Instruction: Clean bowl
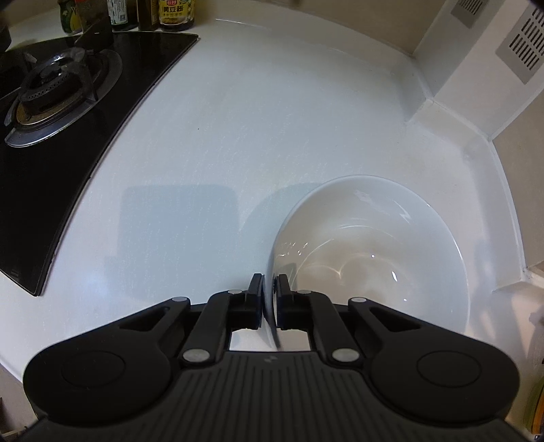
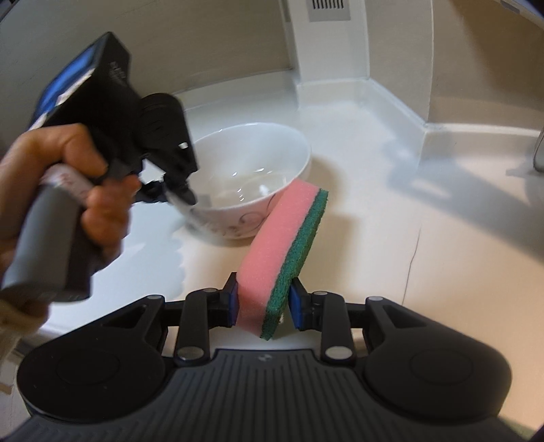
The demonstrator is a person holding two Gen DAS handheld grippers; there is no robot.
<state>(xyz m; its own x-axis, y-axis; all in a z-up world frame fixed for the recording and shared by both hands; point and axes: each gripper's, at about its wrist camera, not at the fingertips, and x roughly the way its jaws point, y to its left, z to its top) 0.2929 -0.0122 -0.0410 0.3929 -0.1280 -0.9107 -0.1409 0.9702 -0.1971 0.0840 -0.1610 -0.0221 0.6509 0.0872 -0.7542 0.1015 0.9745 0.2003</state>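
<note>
A white bowl (image 1: 380, 251) with a little water in it sits on the white counter, near the corner wall. My left gripper (image 1: 270, 289) is shut on the bowl's near left rim. In the right wrist view the bowl (image 2: 251, 176) shows grey swirl marks on its outside, and the left gripper (image 2: 180, 190), held by a hand, pinches its left rim. My right gripper (image 2: 263, 299) is shut on a pink sponge with a green scrub side (image 2: 282, 248). The sponge stands up just in front of the bowl's right side, apart from it.
A black gas hob (image 1: 61, 112) lies at the left of the counter, with bottles (image 1: 176, 13) behind it. The raised counter edge and wall corner (image 1: 442, 112) stand just behind the bowl. Spilled water (image 2: 170, 251) lies on the counter left of the bowl.
</note>
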